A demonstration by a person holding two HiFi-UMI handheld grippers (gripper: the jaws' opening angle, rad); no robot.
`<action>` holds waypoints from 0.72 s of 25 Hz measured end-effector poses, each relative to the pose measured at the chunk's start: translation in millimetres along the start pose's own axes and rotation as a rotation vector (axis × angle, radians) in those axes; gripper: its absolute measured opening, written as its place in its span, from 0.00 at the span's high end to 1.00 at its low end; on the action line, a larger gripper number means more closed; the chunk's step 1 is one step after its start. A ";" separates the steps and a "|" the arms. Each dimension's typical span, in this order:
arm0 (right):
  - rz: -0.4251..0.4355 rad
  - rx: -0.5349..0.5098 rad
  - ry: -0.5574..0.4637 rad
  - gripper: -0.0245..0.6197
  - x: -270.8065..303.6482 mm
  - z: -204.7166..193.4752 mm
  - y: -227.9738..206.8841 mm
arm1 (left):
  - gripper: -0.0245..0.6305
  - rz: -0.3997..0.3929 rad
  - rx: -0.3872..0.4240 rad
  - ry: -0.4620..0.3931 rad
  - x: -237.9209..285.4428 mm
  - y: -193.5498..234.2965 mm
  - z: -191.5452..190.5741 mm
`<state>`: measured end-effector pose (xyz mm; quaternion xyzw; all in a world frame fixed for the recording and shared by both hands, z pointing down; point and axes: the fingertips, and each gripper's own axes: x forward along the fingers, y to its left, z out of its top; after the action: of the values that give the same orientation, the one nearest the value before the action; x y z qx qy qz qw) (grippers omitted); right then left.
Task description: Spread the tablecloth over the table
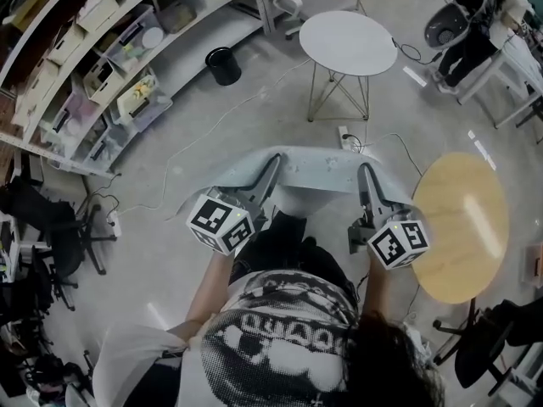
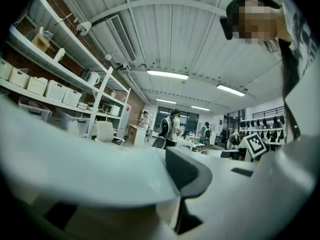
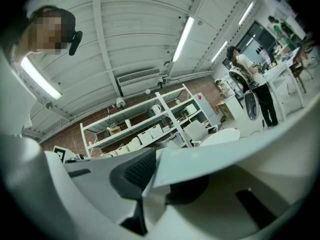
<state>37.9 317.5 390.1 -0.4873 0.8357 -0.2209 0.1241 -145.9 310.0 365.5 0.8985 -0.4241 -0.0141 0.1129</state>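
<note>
A pale blue-grey tablecloth (image 1: 310, 170) hangs stretched between my two grippers, in front of the person's body. The left gripper (image 1: 270, 168) pinches its left corner and the right gripper (image 1: 366, 175) its right corner. In the left gripper view the cloth (image 2: 75, 159) runs in between the jaws of the left gripper (image 2: 172, 186), against a dark ribbed pad (image 2: 189, 171). In the right gripper view the cloth (image 3: 220, 161) is clamped in the right gripper (image 3: 150, 186) next to its dark pad (image 3: 136, 171). A round wooden table (image 1: 462, 223) stands close on the right and a round white table (image 1: 348, 42) farther ahead.
Long shelving with storage bins (image 1: 110, 66) lines the left side. A black waste bin (image 1: 223, 64) stands on the floor, where a cable and a power strip (image 1: 344, 134) also lie. Office chairs (image 1: 59, 236) stand at the left and lower right. People stand far off (image 2: 170, 126).
</note>
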 end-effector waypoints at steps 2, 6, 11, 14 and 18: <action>-0.007 0.008 0.000 0.88 3.9 -0.6 -3.9 | 0.87 -0.003 0.001 0.008 5.6 3.6 -0.8; -0.024 0.015 0.003 0.88 12.4 1.0 -22.4 | 0.87 -0.014 -0.008 0.019 26.7 8.0 -6.0; -0.058 0.023 0.027 0.88 35.5 1.0 -45.3 | 0.87 -0.034 -0.030 0.033 56.6 26.0 -10.7; -0.065 0.024 0.044 0.88 59.7 3.0 -60.1 | 0.87 -0.036 -0.038 0.033 78.8 44.6 -11.6; -0.080 0.027 0.070 0.88 97.0 11.3 -78.6 | 0.87 -0.044 -0.052 0.036 113.8 74.0 -6.8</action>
<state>54.4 196.7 419.5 -0.5106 0.8163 -0.2539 0.0923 -128.4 178.7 396.1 0.9044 -0.4016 -0.0115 0.1434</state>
